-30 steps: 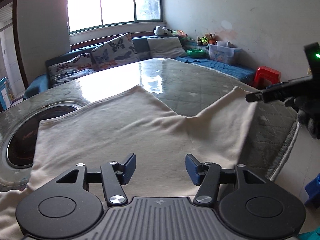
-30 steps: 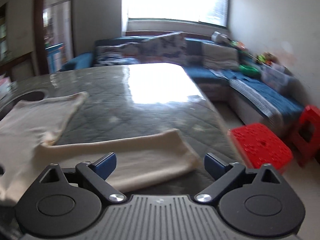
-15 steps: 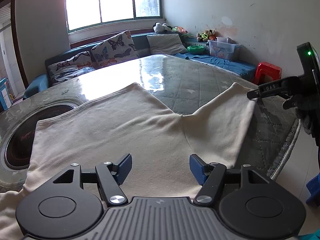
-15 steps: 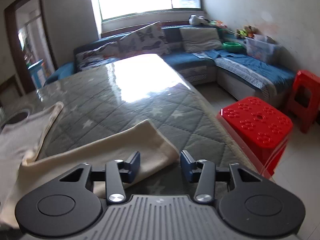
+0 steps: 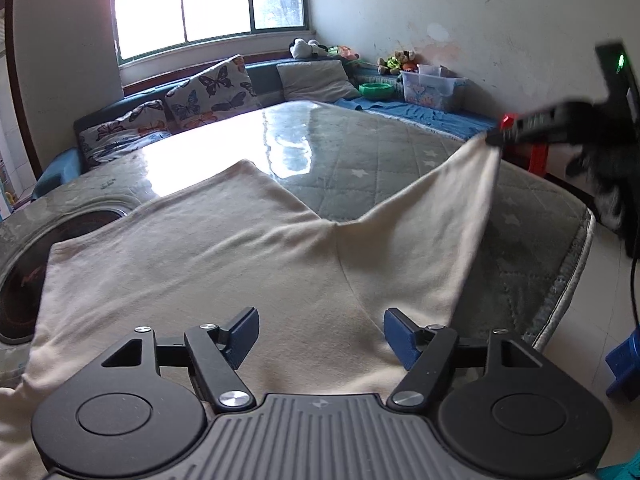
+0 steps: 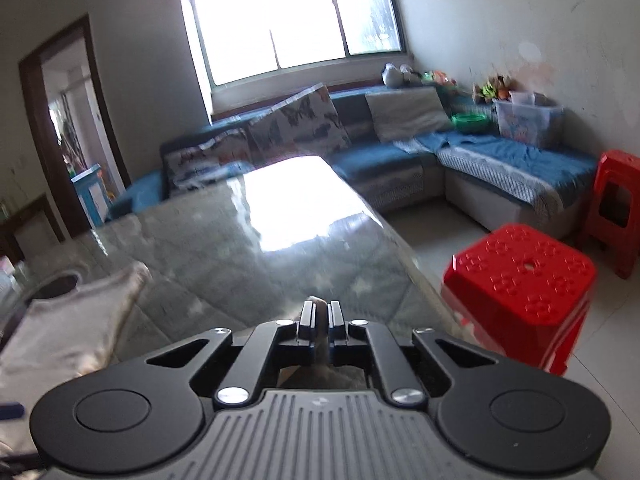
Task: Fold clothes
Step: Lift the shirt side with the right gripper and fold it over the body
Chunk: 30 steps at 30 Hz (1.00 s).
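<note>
Living room; glossy grey-green quilted table [image 5: 400,148] in front of a blue corner sofa [image 6: 500,168] under a window. Cream long-sleeved cotton garment [image 5: 192,264] lies spread on the near left part of the table. Left gripper [image 5: 320,334] hovers low over its body, jaws wide apart, holding nothing. Right gripper [image 6: 319,314] — jaws closed on the sleeve end [image 5: 486,152] — holds it lifted; the sleeve runs up and right toward the table's right edge. Red plastic stool [image 6: 520,280] stands on the floor just right of the table.
</note>
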Tool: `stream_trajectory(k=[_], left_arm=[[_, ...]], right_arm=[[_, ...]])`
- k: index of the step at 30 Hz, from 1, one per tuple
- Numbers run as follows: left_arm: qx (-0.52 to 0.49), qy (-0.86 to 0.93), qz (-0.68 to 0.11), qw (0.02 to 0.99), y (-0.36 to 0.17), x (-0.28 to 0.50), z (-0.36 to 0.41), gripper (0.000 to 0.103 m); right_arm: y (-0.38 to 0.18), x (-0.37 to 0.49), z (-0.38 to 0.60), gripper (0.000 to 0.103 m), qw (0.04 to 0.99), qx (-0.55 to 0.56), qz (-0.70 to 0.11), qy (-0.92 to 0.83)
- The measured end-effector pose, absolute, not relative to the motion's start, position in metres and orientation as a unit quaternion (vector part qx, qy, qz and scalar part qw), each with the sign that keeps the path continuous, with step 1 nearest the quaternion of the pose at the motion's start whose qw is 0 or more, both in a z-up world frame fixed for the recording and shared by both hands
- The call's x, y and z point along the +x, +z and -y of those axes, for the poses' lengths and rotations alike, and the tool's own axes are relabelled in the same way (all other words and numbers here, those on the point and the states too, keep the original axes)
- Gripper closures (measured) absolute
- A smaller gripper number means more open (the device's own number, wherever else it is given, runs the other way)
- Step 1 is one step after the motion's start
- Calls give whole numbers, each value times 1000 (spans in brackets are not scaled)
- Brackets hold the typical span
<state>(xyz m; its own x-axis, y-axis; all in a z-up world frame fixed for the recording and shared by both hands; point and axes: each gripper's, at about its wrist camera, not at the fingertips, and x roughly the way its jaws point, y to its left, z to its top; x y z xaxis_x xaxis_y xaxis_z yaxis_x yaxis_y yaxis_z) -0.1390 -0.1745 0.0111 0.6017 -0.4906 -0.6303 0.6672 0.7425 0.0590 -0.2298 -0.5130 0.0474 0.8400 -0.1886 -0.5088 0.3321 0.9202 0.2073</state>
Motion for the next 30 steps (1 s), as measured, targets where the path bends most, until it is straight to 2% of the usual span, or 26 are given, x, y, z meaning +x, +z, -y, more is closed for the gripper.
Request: stream_trajectory(k=[6,11,20,26,30], left_arm=[[134,-331,-295,886,16,-138,172,30],[110,-309,-278,903,31,-132,148,25],[67,-242,-273,929,36,-128,84,23],[42,-204,-272,939,35,-134,46,22],[32,-177,-275,944,33,-137,23,21]], right_arm=[[80,-231,499,99,960,130,-222,-106],[106,-228,475,99,971,116,-202,-63],[163,-202,372,99,981,42,-165,95],[156,-174,290,99,960,-5,-190,204],[142,-165,256,92,943,-16,-219,249]])
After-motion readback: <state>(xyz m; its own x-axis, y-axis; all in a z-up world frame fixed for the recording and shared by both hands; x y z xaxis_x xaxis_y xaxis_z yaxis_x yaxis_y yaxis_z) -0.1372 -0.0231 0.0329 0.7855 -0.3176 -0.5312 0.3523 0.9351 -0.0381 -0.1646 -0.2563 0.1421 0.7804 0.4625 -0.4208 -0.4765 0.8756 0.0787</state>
